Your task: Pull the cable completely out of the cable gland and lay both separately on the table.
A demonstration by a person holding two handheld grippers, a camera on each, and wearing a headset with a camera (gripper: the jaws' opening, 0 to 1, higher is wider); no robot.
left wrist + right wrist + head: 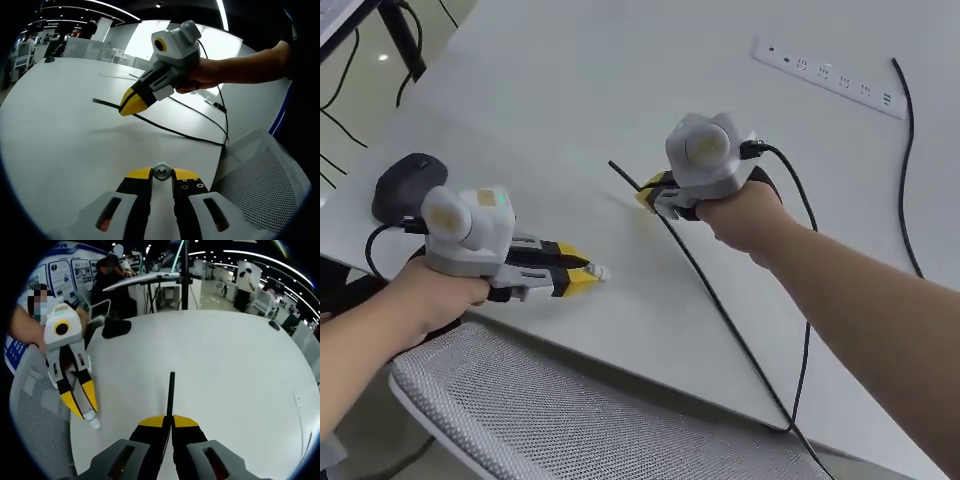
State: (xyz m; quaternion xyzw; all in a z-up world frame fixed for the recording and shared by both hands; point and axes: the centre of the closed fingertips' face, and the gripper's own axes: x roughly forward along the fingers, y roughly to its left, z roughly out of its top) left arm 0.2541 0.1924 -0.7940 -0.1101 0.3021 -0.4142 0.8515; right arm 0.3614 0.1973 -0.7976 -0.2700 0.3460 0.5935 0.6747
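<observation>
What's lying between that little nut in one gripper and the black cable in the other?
Nothing. In the head view, bare white table separates the cable gland, clamped in the left gripper, from the cable held by the right gripper.
</observation>
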